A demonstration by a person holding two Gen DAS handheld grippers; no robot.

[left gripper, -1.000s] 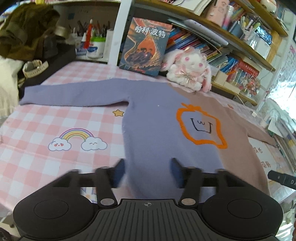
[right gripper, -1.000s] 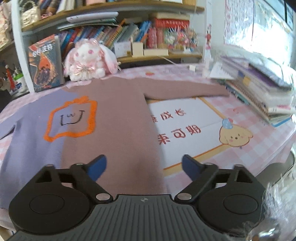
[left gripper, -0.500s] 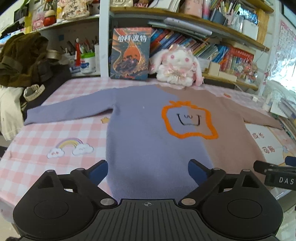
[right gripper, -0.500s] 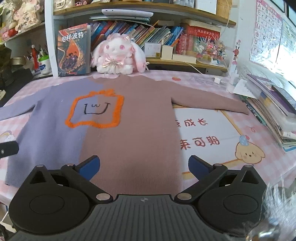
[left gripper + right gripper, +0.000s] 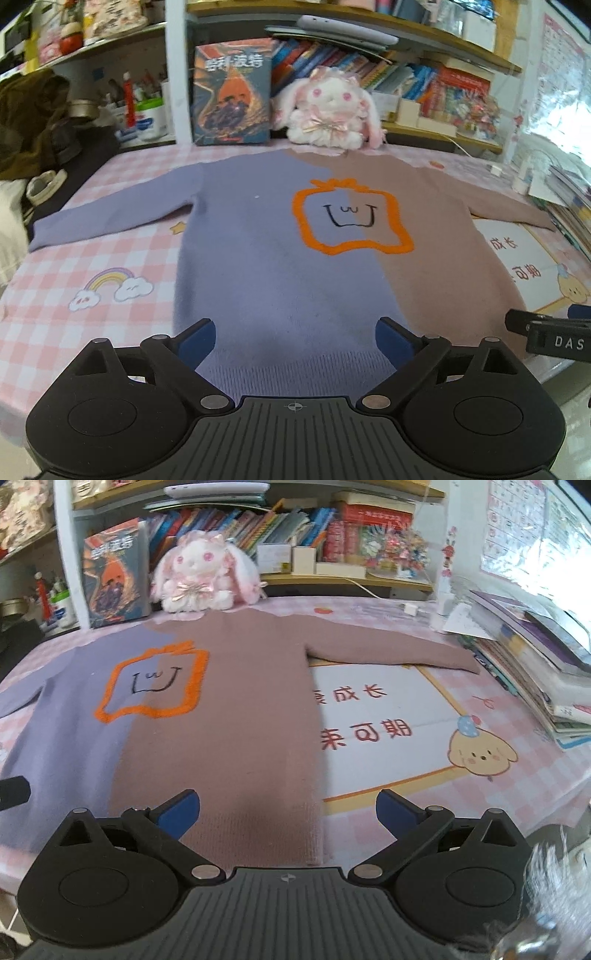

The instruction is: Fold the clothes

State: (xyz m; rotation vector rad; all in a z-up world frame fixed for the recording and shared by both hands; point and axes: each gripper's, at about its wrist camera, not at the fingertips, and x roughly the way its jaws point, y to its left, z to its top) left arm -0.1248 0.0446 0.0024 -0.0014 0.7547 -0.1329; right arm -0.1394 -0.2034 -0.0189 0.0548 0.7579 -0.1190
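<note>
two spread claws, left claw [image 5: 295,341] and right claw [image 5: 288,814] over flat sweater [image 5: 295,266], plush rabbit [image 5: 328,114] behind collar

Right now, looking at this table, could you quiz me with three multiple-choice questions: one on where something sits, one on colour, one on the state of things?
1. Where is the plush rabbit?
A. Just past the sweater's collar
B. On the rainbow print
C. On the book pile at the right

2. What two colours make up the sweater?
A. Green and white
B. Lavender and dusty pink-brown
C. Red and black

3. How does the sweater lie?
A. Folded in half
B. Bunched in a heap
C. Flat, both sleeves spread out

Answers:
1. A: the rabbit sits at the far edge of the table, by the neckline.
2. B: one half is lavender, the other pink-brown, with an orange frame across the seam.
3. C: the lavender sleeve and the brown sleeve stretch sideways; the left gripper and the right gripper are open, holding nothing.
</note>
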